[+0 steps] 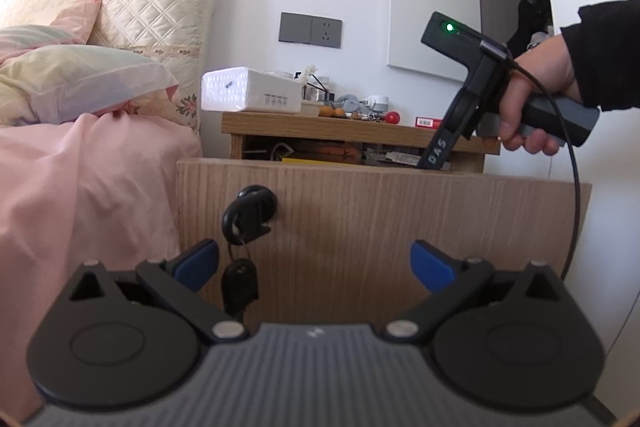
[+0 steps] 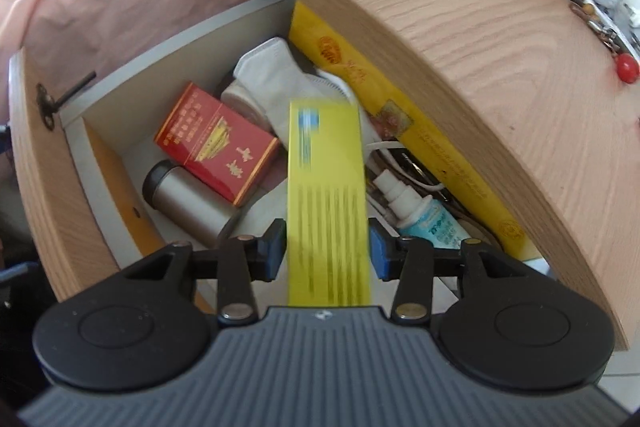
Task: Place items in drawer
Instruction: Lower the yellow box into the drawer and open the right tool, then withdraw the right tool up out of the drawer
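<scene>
several items already in open drawer (image 2: 100,115): red box (image 2: 216,143), silver flask (image 2: 184,203), spray bottle (image 2: 424,215). yellow box (image 2: 326,195) over drawer, blurred, between right gripper (image 2: 326,251) jaws, slight gaps, seemingly just let go. left gripper (image 1: 314,263) jaws apart, empty. drawer not yet closed.

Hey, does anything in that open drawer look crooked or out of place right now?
The yellow box is blurred between the right hand-held gripper's pads, with small gaps either side. Below it, the red box lies tilted against a silver cylinder. Nothing looks spilled or damaged.
</scene>
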Tool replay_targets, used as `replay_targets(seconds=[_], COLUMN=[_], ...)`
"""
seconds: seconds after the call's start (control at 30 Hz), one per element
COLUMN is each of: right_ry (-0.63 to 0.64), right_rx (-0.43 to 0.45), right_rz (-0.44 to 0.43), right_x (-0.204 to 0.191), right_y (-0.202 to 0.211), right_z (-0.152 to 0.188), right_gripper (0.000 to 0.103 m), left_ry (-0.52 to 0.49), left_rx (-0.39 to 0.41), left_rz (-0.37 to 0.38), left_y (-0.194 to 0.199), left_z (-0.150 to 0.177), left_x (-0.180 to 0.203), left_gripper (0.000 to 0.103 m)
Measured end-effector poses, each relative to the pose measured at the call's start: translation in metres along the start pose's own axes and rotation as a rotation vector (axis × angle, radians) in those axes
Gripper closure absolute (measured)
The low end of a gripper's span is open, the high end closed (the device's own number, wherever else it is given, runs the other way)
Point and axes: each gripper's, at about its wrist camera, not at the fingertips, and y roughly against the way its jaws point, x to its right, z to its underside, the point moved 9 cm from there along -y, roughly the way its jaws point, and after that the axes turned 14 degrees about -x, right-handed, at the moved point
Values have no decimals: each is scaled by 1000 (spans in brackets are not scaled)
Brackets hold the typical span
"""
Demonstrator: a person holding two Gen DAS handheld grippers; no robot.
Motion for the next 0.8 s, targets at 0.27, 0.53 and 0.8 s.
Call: replay_targets(seconds=[0.27, 0.53, 0.8], right_ry=[-52, -141, -291], right_rx=[75, 278, 546], right_rz=[39, 47, 98], right_x=[7, 11, -8], right_y=[34, 87, 127], right_z=[14, 33, 83], right_gripper=[35, 13, 13], left_ry=[-4, -14, -4], left_rx=[0, 8, 11], left_rz=[-1, -3, -27], left_y=[0, 3, 4], left_z=[-1, 0, 0], left_x=[2, 9, 8], left_gripper=[0, 0, 0])
